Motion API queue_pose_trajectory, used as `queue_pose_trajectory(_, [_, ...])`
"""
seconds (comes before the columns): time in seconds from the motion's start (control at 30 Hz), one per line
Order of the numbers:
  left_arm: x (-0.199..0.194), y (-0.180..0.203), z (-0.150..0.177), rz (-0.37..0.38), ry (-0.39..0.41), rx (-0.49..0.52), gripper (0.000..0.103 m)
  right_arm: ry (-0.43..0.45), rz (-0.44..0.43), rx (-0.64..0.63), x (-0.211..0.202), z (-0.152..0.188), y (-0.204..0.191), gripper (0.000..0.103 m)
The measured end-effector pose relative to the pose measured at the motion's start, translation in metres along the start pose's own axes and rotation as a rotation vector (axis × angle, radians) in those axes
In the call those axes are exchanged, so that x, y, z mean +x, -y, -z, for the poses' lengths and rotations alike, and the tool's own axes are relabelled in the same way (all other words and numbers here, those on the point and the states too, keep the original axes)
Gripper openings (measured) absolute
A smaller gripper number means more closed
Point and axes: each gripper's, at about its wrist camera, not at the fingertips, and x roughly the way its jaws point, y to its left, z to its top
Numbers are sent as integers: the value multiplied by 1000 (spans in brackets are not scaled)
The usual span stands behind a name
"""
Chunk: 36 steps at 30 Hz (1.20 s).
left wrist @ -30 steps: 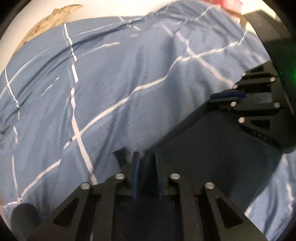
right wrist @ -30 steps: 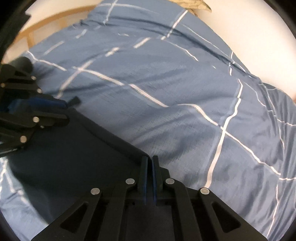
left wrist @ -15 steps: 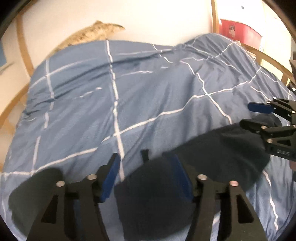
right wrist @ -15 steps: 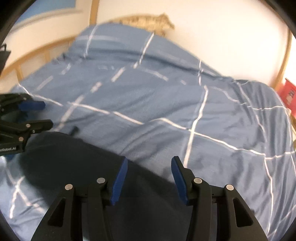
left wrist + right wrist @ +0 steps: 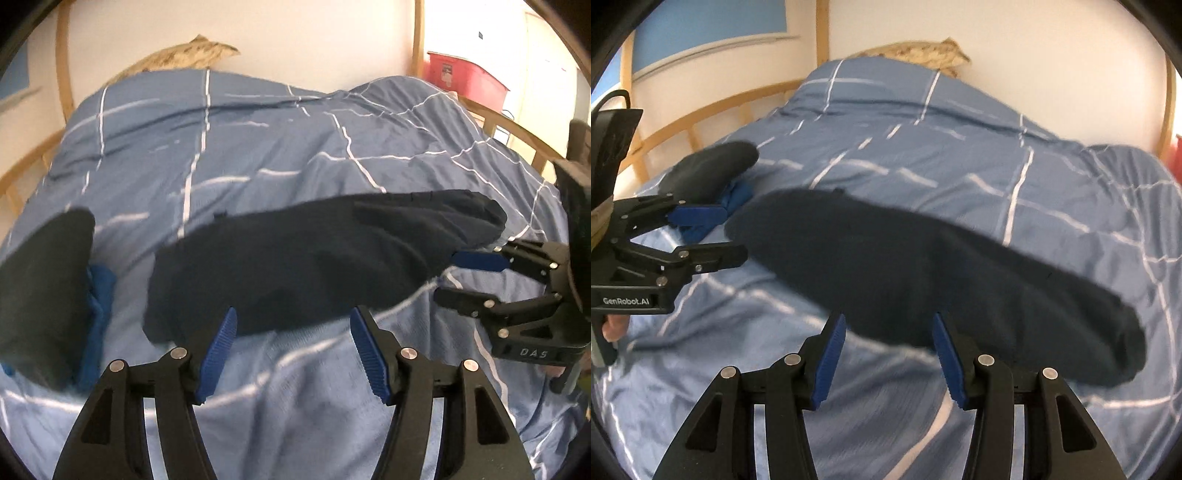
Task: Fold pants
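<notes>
Dark navy pants (image 5: 314, 258) lie folded in a long band across the blue checked duvet (image 5: 258, 147); they also show in the right wrist view (image 5: 942, 273). My left gripper (image 5: 295, 354) is open and empty, just short of the pants' near edge. My right gripper (image 5: 888, 356) is open and empty, also just short of the near edge. Each gripper shows in the other's view, the right one (image 5: 469, 277) by the pants' right end, the left one (image 5: 713, 232) by their left end.
A second dark garment (image 5: 44, 288) lies on a bright blue cloth (image 5: 98, 295) at the left of the bed. A wooden bed frame (image 5: 713, 114) runs around the mattress. A patterned pillow (image 5: 184, 55) rests against the wall. A red box (image 5: 461, 75) stands at the far right.
Both grippers were shut on the pants' edge a second ago. They have opened, let the pants go and pulled back, so the whole folded pants now lie on the duvet.
</notes>
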Motion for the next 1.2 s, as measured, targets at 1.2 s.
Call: queue_pose_trajectory(1.2, [14,-16,16,-55,-34,-82,63,-52,-129,-146,61,-4,-26,62])
